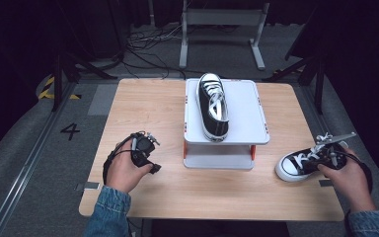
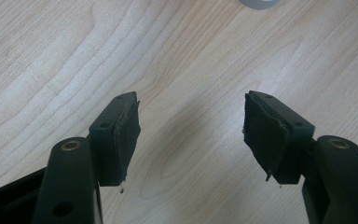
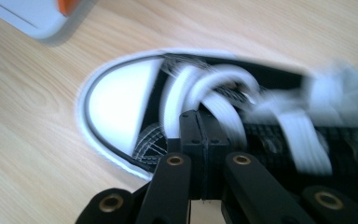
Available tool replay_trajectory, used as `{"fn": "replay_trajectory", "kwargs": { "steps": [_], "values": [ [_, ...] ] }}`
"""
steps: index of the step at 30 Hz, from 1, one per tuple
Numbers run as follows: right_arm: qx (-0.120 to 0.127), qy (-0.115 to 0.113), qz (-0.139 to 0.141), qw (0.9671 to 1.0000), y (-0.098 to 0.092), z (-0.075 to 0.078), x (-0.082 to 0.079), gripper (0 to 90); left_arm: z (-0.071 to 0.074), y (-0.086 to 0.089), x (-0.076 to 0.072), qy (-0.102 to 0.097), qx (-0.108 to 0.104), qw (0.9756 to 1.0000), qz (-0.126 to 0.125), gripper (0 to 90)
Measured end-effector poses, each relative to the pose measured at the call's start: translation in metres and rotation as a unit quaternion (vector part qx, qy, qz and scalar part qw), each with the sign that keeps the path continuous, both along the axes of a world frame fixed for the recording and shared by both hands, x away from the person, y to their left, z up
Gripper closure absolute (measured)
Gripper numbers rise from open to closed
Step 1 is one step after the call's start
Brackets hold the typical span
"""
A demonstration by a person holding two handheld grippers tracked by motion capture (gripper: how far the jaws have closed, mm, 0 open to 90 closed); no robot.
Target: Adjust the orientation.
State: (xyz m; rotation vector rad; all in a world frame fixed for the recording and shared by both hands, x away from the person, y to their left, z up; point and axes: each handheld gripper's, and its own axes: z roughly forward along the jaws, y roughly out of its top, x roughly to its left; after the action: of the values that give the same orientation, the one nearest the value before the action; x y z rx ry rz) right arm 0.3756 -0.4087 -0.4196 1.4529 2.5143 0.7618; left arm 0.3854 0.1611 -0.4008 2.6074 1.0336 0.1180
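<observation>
The sneaker (image 3: 223,121) lies on its sole at the lower right of the high view, toe pointing left toward the white stand. The right tongs (image 3: 203,126) are pressed together over its laces; whether a lace is pinched between them I cannot tell. To do this well, I judge the pads should catch the tongue or eyelet edge rather than a loose lace, so the shoe lifts level. The left tongs (image 2: 191,135) stand apart over bare table (image 2: 51,56), empty. The second sneaker (image 1: 213,106) sits on the stand (image 1: 246,118), centre frame.
</observation>
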Motion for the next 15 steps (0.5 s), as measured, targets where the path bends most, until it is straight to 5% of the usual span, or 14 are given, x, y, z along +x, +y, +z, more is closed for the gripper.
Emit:
{"fn": "replay_trajectory", "kwargs": {
  "steps": [5, 8, 15],
  "values": [
    [0.0, -0.05, 0.023, 0.9985, 0.03, -0.002, 0.012, 90.0, -0.001, -0.002, 0.0, 0.003, 0.002, 1.0, 0.0, 36.8],
    [-0.025, -0.058, 0.026, 0.9976, 0.038, -0.003, 0.017, 90.0, -0.002, -0.002, 0.0, 0.005, 0.0, 1.0, -0.003, 36.8],
    [-0.003, -0.08, 0.02, 0.9966, 0.015, 0.032, -0.003, 80.4, -0.003, 0.0, 0.001, 0.005, 0.003, 1.0, -0.001, 36.8]
  ]
}}
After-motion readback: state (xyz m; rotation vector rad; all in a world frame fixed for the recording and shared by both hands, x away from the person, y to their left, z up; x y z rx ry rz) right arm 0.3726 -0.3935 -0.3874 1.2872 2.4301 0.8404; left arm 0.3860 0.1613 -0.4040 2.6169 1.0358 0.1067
